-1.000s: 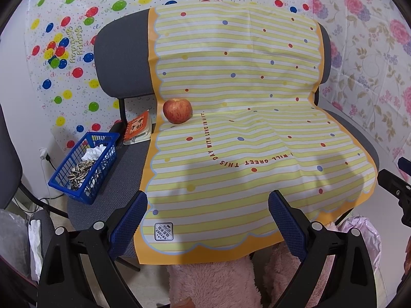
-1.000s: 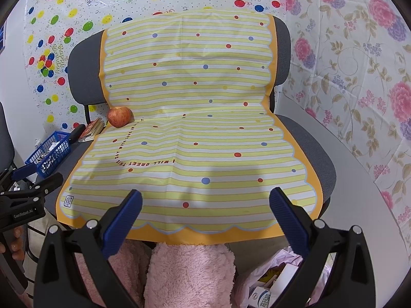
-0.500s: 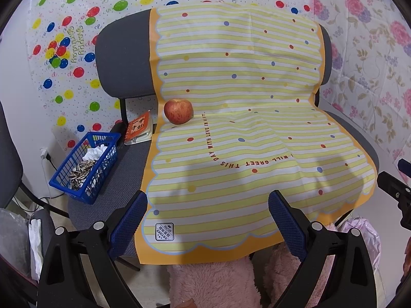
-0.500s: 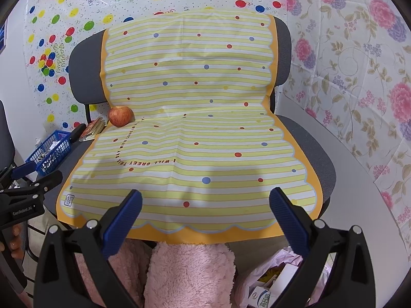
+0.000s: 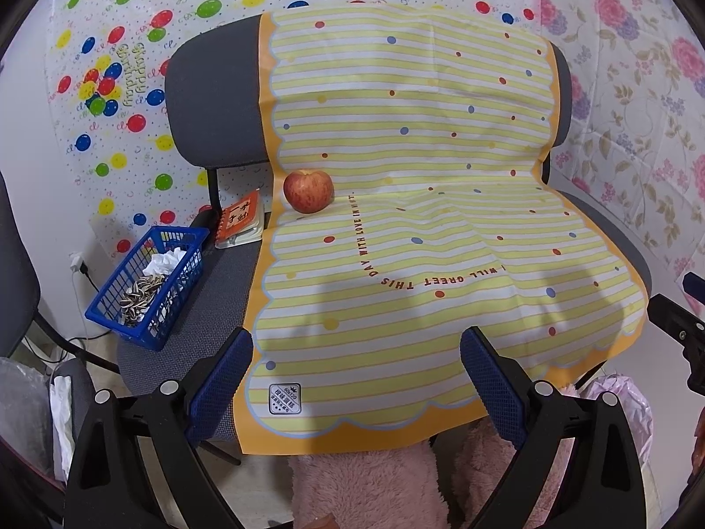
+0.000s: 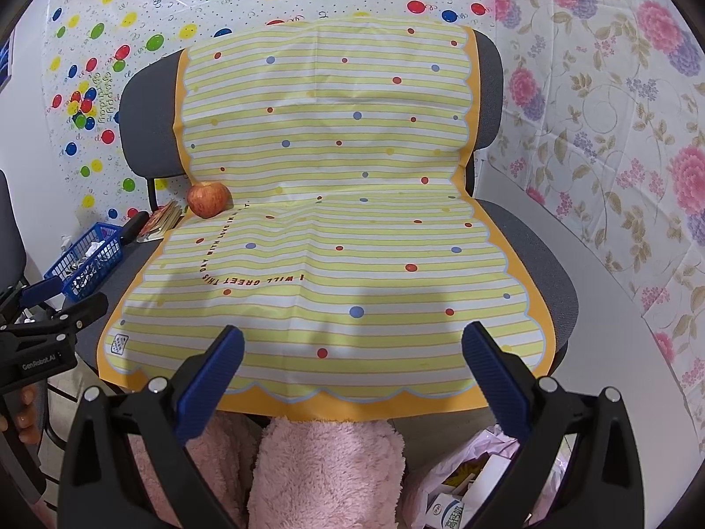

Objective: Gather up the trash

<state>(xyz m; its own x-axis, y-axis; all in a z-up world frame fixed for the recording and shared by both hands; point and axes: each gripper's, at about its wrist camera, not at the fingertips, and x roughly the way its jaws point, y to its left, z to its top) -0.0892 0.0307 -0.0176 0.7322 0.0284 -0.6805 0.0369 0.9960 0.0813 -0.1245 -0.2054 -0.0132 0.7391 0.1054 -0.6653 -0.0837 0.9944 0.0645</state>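
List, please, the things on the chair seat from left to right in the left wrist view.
blue basket → orange notebook → apple → yellow striped sheet

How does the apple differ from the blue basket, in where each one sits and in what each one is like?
The apple sits on the striped yellow sheet, near the chair's backrest; the blue basket sits on bare grey seat, at its left edge. The apple is round, solid and red; the basket is an open box of mesh that holds seed shells and crumpled tissue. Both rest on the same chair, untouched by either gripper.
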